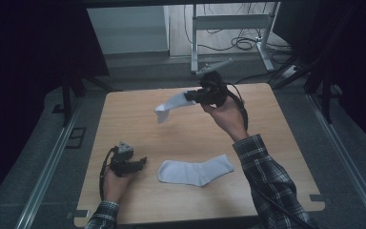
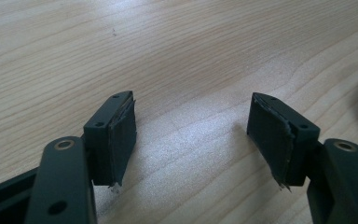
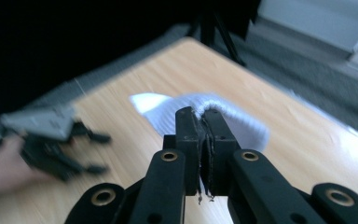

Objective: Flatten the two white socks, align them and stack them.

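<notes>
There are two white fabric socks. One white sock point(image 1: 196, 171) lies flat on the light wooden table point(image 1: 138, 119), near its front edge; the other white sock point(image 1: 171, 105) point(image 3: 242, 122) hangs above the table's far half, pinched between closed jaws.

There are two black two-jaw handheld grippers. The left gripper point(image 1: 143, 161) point(image 2: 191, 135) point(image 3: 98, 154) sits low over the table's front left part, jaws spread apart. The right gripper point(image 1: 188, 97) point(image 3: 204, 122) is raised above the table's far side.

Two hands hold them, each with a plaid sleeve: the left hand point(image 1: 116, 183) at the table's front left, the right hand point(image 1: 228, 114) above its far right.

There is one table.
</notes>
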Available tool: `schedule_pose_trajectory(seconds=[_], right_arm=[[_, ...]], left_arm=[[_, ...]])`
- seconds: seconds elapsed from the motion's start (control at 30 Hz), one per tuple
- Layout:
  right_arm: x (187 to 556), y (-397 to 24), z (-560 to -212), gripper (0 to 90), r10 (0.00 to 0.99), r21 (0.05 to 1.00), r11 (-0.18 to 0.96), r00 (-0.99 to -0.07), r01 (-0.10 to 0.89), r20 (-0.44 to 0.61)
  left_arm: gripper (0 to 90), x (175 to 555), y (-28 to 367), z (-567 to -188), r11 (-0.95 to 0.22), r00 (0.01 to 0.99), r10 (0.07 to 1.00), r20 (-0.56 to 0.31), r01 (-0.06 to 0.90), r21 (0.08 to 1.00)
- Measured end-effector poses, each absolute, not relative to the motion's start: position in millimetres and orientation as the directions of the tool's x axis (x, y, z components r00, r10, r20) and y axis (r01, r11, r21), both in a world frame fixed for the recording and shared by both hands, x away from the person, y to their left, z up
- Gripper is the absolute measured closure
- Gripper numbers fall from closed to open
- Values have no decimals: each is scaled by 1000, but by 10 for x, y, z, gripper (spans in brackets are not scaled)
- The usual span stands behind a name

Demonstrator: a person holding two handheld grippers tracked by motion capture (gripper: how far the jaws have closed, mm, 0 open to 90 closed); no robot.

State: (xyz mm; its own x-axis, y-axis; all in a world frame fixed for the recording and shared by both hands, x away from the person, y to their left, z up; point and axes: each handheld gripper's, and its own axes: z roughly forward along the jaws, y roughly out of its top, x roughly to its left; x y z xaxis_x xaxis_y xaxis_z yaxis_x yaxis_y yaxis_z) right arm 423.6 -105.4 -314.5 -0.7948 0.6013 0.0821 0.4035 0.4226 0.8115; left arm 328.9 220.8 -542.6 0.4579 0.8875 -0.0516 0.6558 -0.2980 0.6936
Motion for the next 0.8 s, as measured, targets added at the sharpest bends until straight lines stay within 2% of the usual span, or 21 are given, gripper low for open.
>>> schedule_pose_trajectory(seconds=[0.27, 0.4, 0.53, 0.63, 0.8], right_arm=[[4370, -1482, -4106, 854, 665, 680, 485, -737, 550, 121], [4380, -1728, -4466, 853, 693, 626, 509, -713, 591, 110], [4358, -1975, -4705, 841, 708, 575, 541, -701, 614, 83], [4343, -2167, -4830, 794, 720, 545, 559, -692, 625, 54], [4351, -2494, -4845, 696, 769, 589, 471, -633, 657, 90]], left_arm=[[308, 3288, 2192, -5439, -309, 462, 886, -35, 646, 697], [302, 3291, 2185, -5443, -308, 460, 887, -34, 645, 699], [299, 3302, 2171, -5439, -305, 456, 889, -37, 650, 696], [300, 3317, 2154, -5431, -306, 454, 890, -36, 655, 691], [332, 3428, 2083, -5374, -303, 460, 887, -47, 655, 692]])
